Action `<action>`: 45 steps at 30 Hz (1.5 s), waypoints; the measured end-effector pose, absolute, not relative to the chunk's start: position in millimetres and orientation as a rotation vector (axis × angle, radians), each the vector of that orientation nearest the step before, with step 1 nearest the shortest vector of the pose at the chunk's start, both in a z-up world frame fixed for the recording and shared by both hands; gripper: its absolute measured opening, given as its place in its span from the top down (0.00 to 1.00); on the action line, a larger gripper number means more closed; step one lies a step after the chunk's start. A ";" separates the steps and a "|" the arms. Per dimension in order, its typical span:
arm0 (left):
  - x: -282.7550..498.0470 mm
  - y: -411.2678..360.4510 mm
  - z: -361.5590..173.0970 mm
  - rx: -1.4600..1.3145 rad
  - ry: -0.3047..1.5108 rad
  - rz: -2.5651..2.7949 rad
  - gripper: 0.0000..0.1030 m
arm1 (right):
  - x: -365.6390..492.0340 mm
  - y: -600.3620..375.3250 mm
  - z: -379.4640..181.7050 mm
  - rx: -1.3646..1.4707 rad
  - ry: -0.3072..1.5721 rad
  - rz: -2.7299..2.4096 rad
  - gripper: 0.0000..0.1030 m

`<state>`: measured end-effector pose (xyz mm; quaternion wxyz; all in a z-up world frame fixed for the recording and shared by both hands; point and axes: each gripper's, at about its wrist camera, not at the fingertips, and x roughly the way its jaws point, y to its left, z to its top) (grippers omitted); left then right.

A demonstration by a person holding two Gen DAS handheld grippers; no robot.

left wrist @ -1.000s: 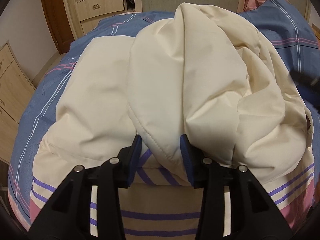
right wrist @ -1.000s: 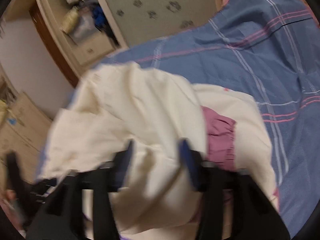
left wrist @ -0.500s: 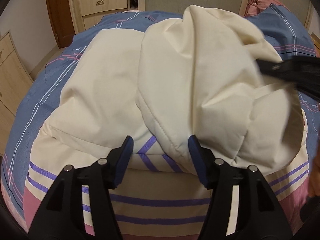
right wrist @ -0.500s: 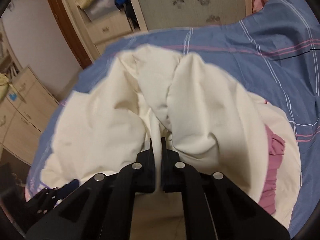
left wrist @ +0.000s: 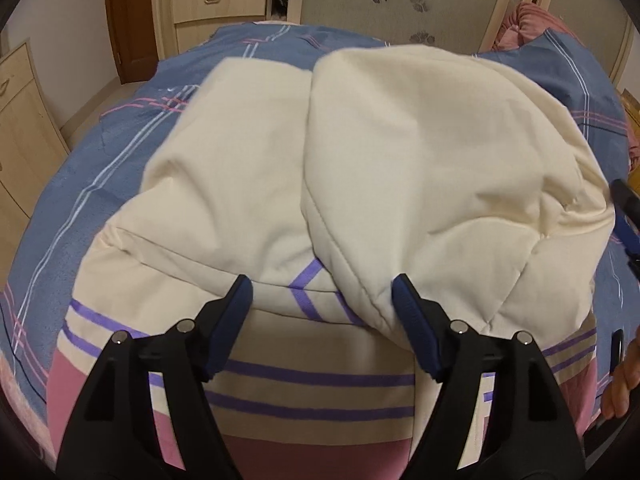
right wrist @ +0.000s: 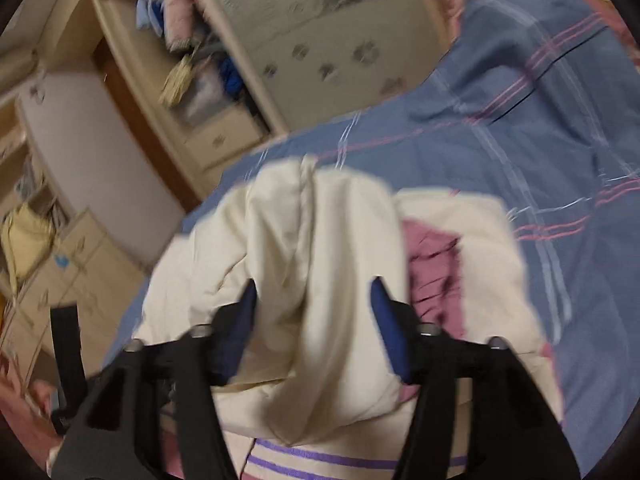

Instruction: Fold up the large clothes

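Note:
A cream padded jacket (left wrist: 360,168) lies on the bed with both sides folded in over its striped cream, purple and pink lower part (left wrist: 312,376). My left gripper (left wrist: 322,300) is open just above the folded edge, holding nothing. In the right wrist view the jacket (right wrist: 320,280) is bunched, with pink lining (right wrist: 432,272) showing. My right gripper (right wrist: 312,304) is open, its jaws on either side of a cream fold without pinching it. The right gripper's tip (left wrist: 626,216) shows at the right edge of the left wrist view.
A blue plaid bedspread (left wrist: 100,160) covers the bed (right wrist: 520,120). A headboard with flower marks (left wrist: 400,4) stands behind. Wooden drawers (left wrist: 216,4) and a cabinet (left wrist: 20,128) stand at the left. A pink pillow (left wrist: 528,24) lies at the far right.
My right gripper shut on the cream fabric, pulled it over, then opened and let go. The jacket's right side now lies flatter. My left gripper opened wider and drew back a little.

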<state>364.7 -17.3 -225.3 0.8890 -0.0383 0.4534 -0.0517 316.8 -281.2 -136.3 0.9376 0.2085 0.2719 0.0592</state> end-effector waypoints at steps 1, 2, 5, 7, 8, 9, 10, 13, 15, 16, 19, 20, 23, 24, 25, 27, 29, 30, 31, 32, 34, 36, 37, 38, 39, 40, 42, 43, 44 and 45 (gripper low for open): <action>364.3 -17.5 -223.9 -0.073 0.937 -0.099 0.28 | 311.0 -277.9 -127.3 0.428 0.521 0.139 0.44; 364.1 -18.9 -223.6 -0.069 0.936 -0.099 0.28 | 312.1 -273.9 -121.0 0.436 0.501 0.189 0.49; 363.1 -27.0 -227.5 -0.055 0.945 -0.108 0.29 | 323.0 -237.2 -106.3 0.384 0.539 0.364 0.70; 359.8 -33.8 -228.6 -0.034 0.940 -0.108 0.29 | 338.0 -208.4 -108.5 0.301 0.608 0.397 0.81; 358.0 -35.5 -227.9 -0.024 0.935 -0.105 0.29 | 344.2 -198.7 -113.2 0.251 0.636 0.362 0.81; 356.6 -37.0 -227.2 -0.015 0.930 -0.102 0.29 | 349.0 -194.7 -118.2 0.215 0.650 0.318 0.81; 354.8 -37.4 -226.2 -0.010 0.927 -0.103 0.29 | 356.2 -196.6 -127.1 0.176 0.671 0.235 0.81; 353.3 -38.9 -223.8 -0.016 0.920 -0.136 0.27 | 371.3 -227.8 -157.3 0.213 0.734 0.090 0.85; 356.1 -43.7 -227.3 -0.010 0.931 -0.153 0.22 | 380.4 -246.1 -181.4 0.266 0.786 0.043 0.85; 358.5 -47.1 -231.4 -0.002 0.946 -0.161 0.22 | 383.6 -249.8 -191.7 0.275 0.805 0.029 0.85; 362.5 -58.6 -241.3 0.046 0.959 -0.155 0.21 | 393.2 -248.1 -212.8 0.246 0.835 -0.004 0.85; 360.9 -58.5 -240.0 0.050 0.953 -0.155 0.21 | 393.5 -246.0 -211.4 0.234 0.837 -0.007 0.85; 351.3 -49.3 -227.0 0.033 0.922 -0.152 0.23 | 380.8 -245.6 -191.4 0.263 0.778 0.044 0.85; 347.6 -46.0 -220.1 0.023 0.901 -0.152 0.23 | 374.2 -247.6 -182.4 0.289 0.752 0.066 0.85; 344.4 -43.9 -212.9 0.011 0.877 -0.158 0.24 | 367.3 -249.0 -171.5 0.312 0.713 0.076 0.85; 341.8 -44.5 -202.3 -0.014 0.856 -0.192 0.38 | 359.0 -254.0 -153.0 0.343 0.647 0.070 0.85; 341.6 -51.6 -197.5 -0.052 0.872 -0.267 0.47 | 362.8 -255.4 -140.1 0.357 0.627 0.069 0.85; 342.4 -58.4 -197.8 -0.053 0.883 -0.295 0.49 | 370.1 -254.8 -137.1 0.349 0.641 0.072 0.85; 341.0 -63.6 -199.6 -0.042 0.886 -0.305 0.50 | 379.4 -253.9 -137.2 0.336 0.660 0.070 0.85; 340.1 -74.5 -203.4 -0.008 0.885 -0.301 0.52 | 387.6 -251.9 -139.8 0.317 0.683 0.065 0.85; 340.3 -89.4 -212.3 0.041 0.894 -0.298 0.53 | 405.5 -251.7 -153.1 0.280 0.752 0.033 0.85; 342.7 -96.7 -223.2 0.069 0.918 -0.301 0.53 | 422.3 -259.7 -178.3 0.289 0.833 -0.024 0.85; 343.5 -99.0 -227.6 0.076 0.925 -0.297 0.53 | 425.6 -264.5 -190.9 0.304 0.858 -0.032 0.85; 344.7 -101.0 -232.0 0.086 0.929 -0.296 0.52 | 428.2 -267.0 -199.9 0.311 0.872 -0.034 0.85; 345.6 -101.6 -234.6 0.094 0.931 -0.297 0.52 | 428.7 -266.4 -206.2 0.302 0.877 -0.037 0.85; 346.9 -102.0 -237.6 0.097 0.935 -0.298 0.52 | 428.8 -263.8 -210.7 0.281 0.876 -0.042 0.85; 350.5 -102.9 -240.1 0.093 0.949 -0.301 0.51 | 430.2 -257.4 -215.0 0.234 0.872 -0.052 0.85; 352.8 -101.7 -240.3 0.086 0.954 -0.303 0.51 | 430.9 -255.6 -215.8 0.219 0.871 -0.052 0.84; 353.3 -99.6 -239.3 0.074 0.960 -0.310 0.51 | 430.6 -257.6 -214.4 0.224 0.866 -0.047 0.84; 353.6 -97.1 -235.8 0.062 0.961 -0.315 0.51 | 425.6 -259.5 -209.1 0.243 0.845 -0.030 0.84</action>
